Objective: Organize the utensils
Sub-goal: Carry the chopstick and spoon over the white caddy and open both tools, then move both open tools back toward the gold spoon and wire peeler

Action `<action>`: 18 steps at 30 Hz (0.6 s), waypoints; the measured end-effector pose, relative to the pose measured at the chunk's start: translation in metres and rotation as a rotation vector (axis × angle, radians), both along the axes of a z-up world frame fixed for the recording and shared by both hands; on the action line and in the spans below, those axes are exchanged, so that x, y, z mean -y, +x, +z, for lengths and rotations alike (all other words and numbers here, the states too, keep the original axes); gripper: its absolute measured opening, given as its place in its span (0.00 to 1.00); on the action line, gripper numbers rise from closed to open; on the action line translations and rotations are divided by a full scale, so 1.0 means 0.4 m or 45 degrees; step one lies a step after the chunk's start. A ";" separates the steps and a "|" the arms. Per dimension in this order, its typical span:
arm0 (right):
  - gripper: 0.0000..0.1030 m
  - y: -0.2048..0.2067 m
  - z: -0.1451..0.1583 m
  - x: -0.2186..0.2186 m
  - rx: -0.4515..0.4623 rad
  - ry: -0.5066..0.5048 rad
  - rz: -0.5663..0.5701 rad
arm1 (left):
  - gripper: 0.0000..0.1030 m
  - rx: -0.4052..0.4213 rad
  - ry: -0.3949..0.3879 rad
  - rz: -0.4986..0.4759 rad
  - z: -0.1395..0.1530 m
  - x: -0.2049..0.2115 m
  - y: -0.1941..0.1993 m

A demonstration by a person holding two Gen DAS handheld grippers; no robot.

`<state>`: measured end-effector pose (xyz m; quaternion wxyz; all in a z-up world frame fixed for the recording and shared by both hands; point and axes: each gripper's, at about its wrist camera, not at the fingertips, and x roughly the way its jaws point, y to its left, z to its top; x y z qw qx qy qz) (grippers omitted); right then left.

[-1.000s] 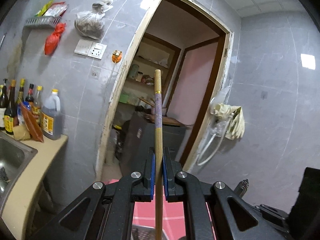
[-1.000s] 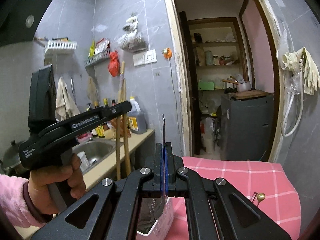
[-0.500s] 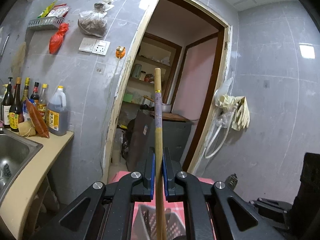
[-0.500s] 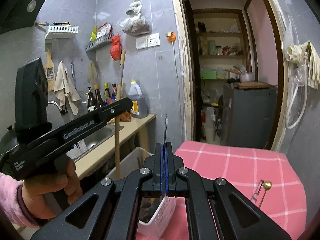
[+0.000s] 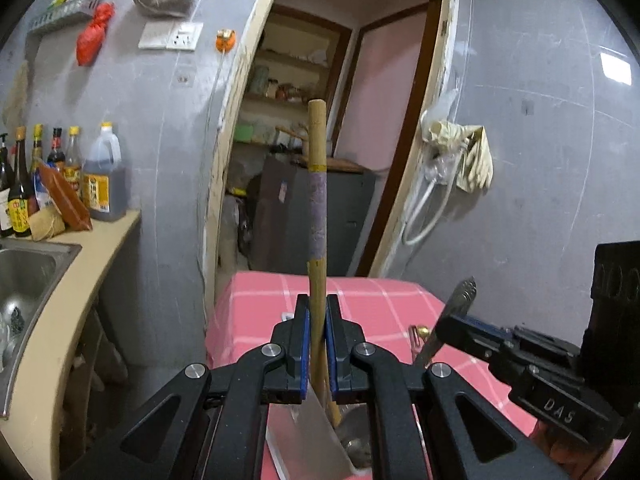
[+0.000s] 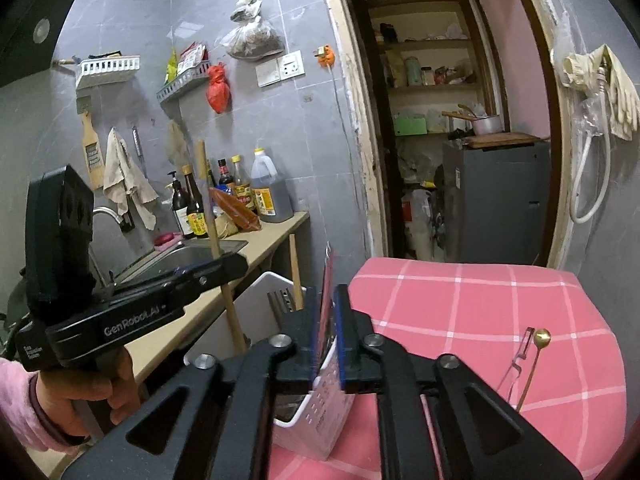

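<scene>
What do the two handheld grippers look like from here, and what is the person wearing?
Both grippers are black with silver pivot bolts and blue finger pads. The left gripper body reads "GenRobot.AI"; the right gripper shows "DAS". The person's sleeve is pink with a darker cuff.

At the left of your left wrist view, bottles (image 5: 60, 176) stand on the beige counter (image 5: 72, 280) beside the steel sink (image 5: 28, 276). Upper left, a red bag (image 5: 93, 34) hangs near a wall socket (image 5: 171, 36). At right, pale gloves (image 5: 466, 148) hang by the doorway (image 5: 332, 140).
</scene>
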<state>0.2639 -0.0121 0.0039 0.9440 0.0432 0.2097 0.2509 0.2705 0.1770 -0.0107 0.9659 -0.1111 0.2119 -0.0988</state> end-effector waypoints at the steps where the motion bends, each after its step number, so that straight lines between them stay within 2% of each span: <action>1: 0.27 -0.002 0.001 0.006 0.001 0.009 -0.007 | 0.07 -0.015 -0.008 -0.004 0.000 -0.002 -0.003; 2: 0.34 -0.006 0.002 0.016 0.002 0.026 -0.019 | 0.08 -0.022 -0.017 -0.006 0.001 -0.004 -0.005; 5: 0.34 -0.017 0.013 0.041 0.014 0.041 -0.063 | 0.23 -0.037 -0.059 -0.002 0.006 -0.013 -0.018; 7: 0.36 -0.026 0.026 0.060 0.026 0.045 -0.109 | 0.44 -0.024 -0.094 0.013 0.013 -0.019 -0.031; 9: 0.45 -0.038 0.038 0.082 0.043 0.044 -0.162 | 0.48 -0.002 -0.122 0.023 0.021 -0.023 -0.045; 11: 0.59 -0.056 0.054 0.111 0.074 0.040 -0.224 | 0.53 0.004 -0.105 0.042 0.033 -0.012 -0.056; 12: 0.63 -0.064 0.063 0.124 0.087 0.037 -0.247 | 0.62 0.006 -0.096 0.051 0.038 -0.007 -0.059; 13: 0.70 -0.072 0.075 0.138 0.101 0.032 -0.270 | 0.72 0.013 -0.081 0.067 0.045 0.003 -0.065; 14: 0.78 -0.083 0.084 0.154 0.118 0.018 -0.303 | 0.77 0.025 -0.065 0.085 0.053 0.014 -0.073; 16: 0.86 -0.098 0.101 0.178 0.141 0.003 -0.344 | 0.90 0.055 -0.035 0.118 0.067 0.036 -0.089; 18: 0.95 -0.115 0.113 0.205 0.161 -0.024 -0.397 | 0.99 0.084 0.002 0.158 0.080 0.063 -0.103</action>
